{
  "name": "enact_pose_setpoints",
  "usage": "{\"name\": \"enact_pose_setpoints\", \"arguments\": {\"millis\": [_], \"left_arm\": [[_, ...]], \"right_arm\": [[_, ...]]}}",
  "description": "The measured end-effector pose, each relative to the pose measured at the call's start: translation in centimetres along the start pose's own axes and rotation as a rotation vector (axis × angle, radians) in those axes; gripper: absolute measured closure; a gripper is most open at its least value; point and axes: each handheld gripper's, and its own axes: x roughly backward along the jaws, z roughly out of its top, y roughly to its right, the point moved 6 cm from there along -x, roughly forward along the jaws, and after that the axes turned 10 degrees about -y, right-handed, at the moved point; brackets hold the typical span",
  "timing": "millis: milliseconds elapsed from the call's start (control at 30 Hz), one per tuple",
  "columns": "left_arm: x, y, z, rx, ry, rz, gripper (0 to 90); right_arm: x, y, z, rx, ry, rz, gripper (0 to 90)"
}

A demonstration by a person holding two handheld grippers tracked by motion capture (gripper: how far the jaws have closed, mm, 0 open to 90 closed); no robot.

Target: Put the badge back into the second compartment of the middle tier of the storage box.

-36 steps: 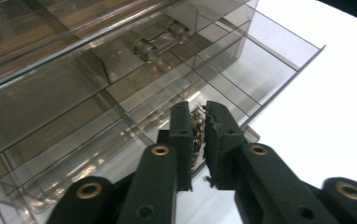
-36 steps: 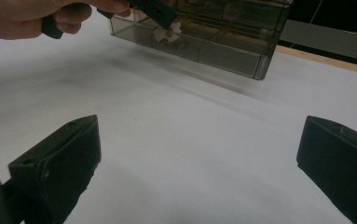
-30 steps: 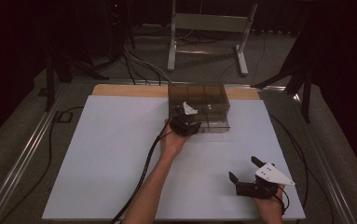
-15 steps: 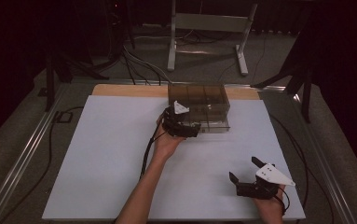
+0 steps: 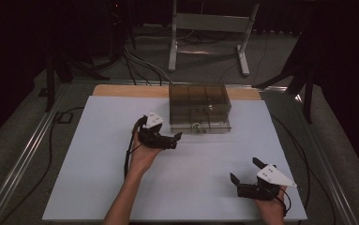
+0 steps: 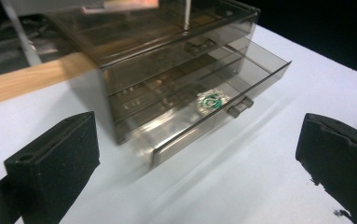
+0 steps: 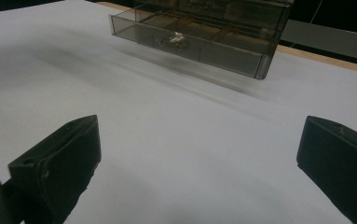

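Note:
A smoky see-through drawer box (image 5: pixel 198 105) stands at the back of the white table (image 5: pixel 97 164). Its bottom drawer (image 6: pixel 213 116) sticks out a little, and a small shiny green-and-white object (image 6: pixel 209 100) lies inside behind the drawer's handle (image 6: pixel 240 105). My left gripper (image 5: pixel 171 139) hovers just left of the drawer front, open and holding nothing; in the left gripper view my left gripper (image 6: pixel 197 133) faces the box. My right gripper (image 5: pixel 244 169) rests open near the table's front right. In the right gripper view my right gripper (image 7: pixel 199 128) points at the drawer box (image 7: pixel 204 28) from far off.
A wooden strip (image 5: pixel 130 90) runs along the table's back edge behind the box. A metal stand (image 5: pixel 210 28) and cables (image 5: pixel 139 61) sit on the floor beyond. A metal rail (image 5: pixel 22 159) borders the table's left side.
My left gripper has drawn away from the drawer front, moving left and toward the person. The right gripper has stayed put.

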Motion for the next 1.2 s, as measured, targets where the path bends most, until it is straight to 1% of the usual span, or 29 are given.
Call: {"name": "enact_pose_setpoints", "arguments": {"millis": [33,100,267,300,333,400,467,567,633,667,800,867,933,1033,1100,1200], "left_arm": [[0.6,-0.2,-0.5,0.003,0.003,0.011,0.5],[1.6,-0.6,-1.5,0.003,0.010,0.020,0.5],[3.9,-1.3,-4.1,-0.002,0.003,0.057,0.5],[4.3,-1.5,-4.6,0.006,0.008,0.062,0.5],[4.7,-1.7,-5.2,0.014,0.002,0.068,0.5],[5.5,-2.3,-6.4,0.028,0.004,0.097,0.5],[6.0,-2.7,-7.3,0.035,0.002,0.102,0.5],[7.1,-3.4,-9.0,0.033,0.011,0.133,0.5],[7.8,-3.8,-10.1,0.025,0.028,0.168,0.5],[8.2,-4.0,-10.5,0.028,0.034,0.176,0.5],[9.6,-4.6,-11.4,0.046,0.083,0.195,0.5],[10.1,-4.7,-11.7,0.048,0.095,0.205,0.5],[10.5,-4.8,-12.1,0.062,0.106,0.204,0.5],[11.1,-4.8,-12.4,0.061,0.113,0.214,0.5],[11.4,-4.8,-12.5,0.055,0.131,0.226,0.5],[11.7,-5.1,-12.6,0.077,0.166,0.224,0.5]], "right_arm": [[0.0,0.0,0.0,0.001,0.000,0.000,0.0],[0.0,-0.1,0.0,-0.001,0.002,0.000,0.0],[-0.1,-0.3,0.1,-0.002,0.004,0.007,0.0],[-0.1,-0.3,0.1,-0.002,0.005,0.007,0.0],[-0.1,-0.4,0.1,-0.004,0.005,0.008,0.0],[-0.1,-0.5,0.2,-0.010,0.007,0.013,0.0],[-0.1,-0.6,0.2,-0.008,0.006,0.013,0.0],[-0.1,-0.6,0.2,-0.009,0.010,0.014,0.0],[-0.1,-0.6,0.2,-0.014,0.009,0.013,0.0],[-0.1,-0.5,0.2,-0.017,0.009,0.013,0.0],[-0.1,-0.5,0.2,-0.021,0.013,0.013,0.0],[0.0,-0.5,0.3,-0.020,0.016,0.013,0.0],[0.0,-0.4,0.3,-0.021,0.015,0.013,0.0],[0.0,-0.3,0.2,-0.023,0.016,0.011,0.0],[0.0,-0.2,0.2,-0.020,0.017,0.009,0.0],[0.0,-0.1,0.2,-0.030,0.015,0.011,0.0]]}}
